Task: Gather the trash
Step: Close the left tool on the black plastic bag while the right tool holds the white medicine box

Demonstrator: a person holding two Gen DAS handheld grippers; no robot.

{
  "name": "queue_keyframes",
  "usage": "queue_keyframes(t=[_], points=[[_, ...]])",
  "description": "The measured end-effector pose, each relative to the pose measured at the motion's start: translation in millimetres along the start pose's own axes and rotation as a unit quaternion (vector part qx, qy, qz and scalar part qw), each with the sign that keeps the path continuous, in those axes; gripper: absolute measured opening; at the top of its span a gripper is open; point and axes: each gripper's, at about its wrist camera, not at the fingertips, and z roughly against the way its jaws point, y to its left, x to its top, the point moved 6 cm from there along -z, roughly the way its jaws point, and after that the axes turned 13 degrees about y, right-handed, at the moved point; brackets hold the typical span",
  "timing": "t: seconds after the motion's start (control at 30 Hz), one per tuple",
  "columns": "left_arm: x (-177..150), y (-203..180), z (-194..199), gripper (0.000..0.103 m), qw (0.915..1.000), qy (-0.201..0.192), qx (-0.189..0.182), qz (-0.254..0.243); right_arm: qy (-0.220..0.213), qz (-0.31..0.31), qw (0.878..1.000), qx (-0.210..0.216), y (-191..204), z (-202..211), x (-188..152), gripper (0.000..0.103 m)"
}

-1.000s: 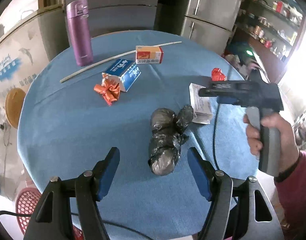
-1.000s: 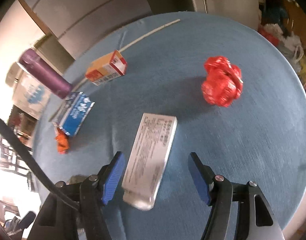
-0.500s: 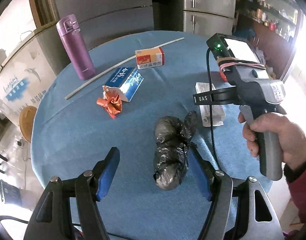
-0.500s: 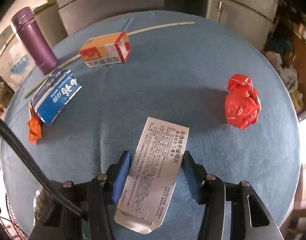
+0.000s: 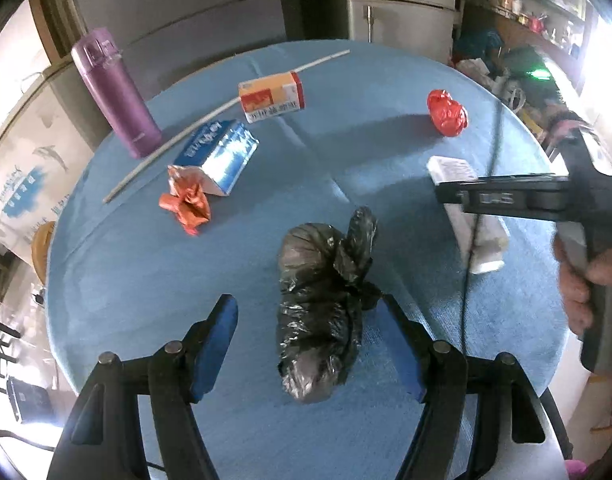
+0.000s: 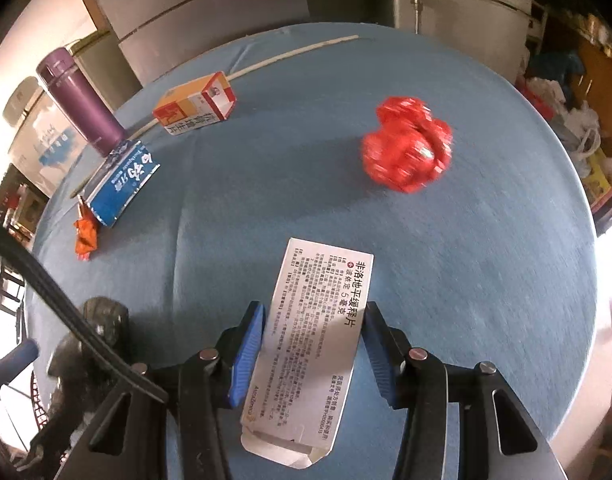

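Note:
A crumpled black plastic bag (image 5: 322,304) lies on the round blue table (image 5: 145,272), between the open fingers of my left gripper (image 5: 310,344), nearer the right finger. My right gripper (image 6: 312,344) has its jaws closed in on the sides of a white medicine box (image 6: 318,340), which lies flat on the table; the box also shows in the left wrist view (image 5: 466,208). A red crumpled bag (image 6: 408,148) lies beyond it. An orange wrapper (image 5: 185,204), a blue box (image 5: 219,156) and an orange-white box (image 5: 271,96) lie at the far left.
A purple flask (image 5: 115,92) stands at the table's far left edge. A long white stick (image 5: 221,108) lies across the far side. A red basket (image 6: 37,400) sits on the floor at the left. Cabinets and a fridge stand behind the table.
My right gripper moved over the white box and closed its jaws against its sides. My left gripper moved forward so the black bag lies between its fingers.

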Motion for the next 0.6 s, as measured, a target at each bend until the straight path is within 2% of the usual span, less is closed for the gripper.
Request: queue_keyframes(t=[0.17,0.33,0.47,0.53,0.6], points=[[-2,5,-22,0.073,0.9983,0.022,-0.049,0.019,-0.016,0.014,1.0,0.005,-4,9,-12,0.052],[-3,12,-36,0.073,0.9936,0.025,-0.1,0.047,-0.033,0.023,0.999,0.009,-2,16,-24,0.052],[-3,11,-43,0.072,0.991,0.026,-0.116,0.061,-0.037,0.015,0.999,0.029,0,16,-28,0.052],[0,8,-44,0.055,0.9899,0.024,-0.125,0.062,-0.039,0.012,0.999,0.034,0,18,-31,0.052],[2,7,-46,0.044,0.9898,0.026,-0.125,0.062,-0.041,0.011,0.998,0.037,1,20,-33,0.052]])
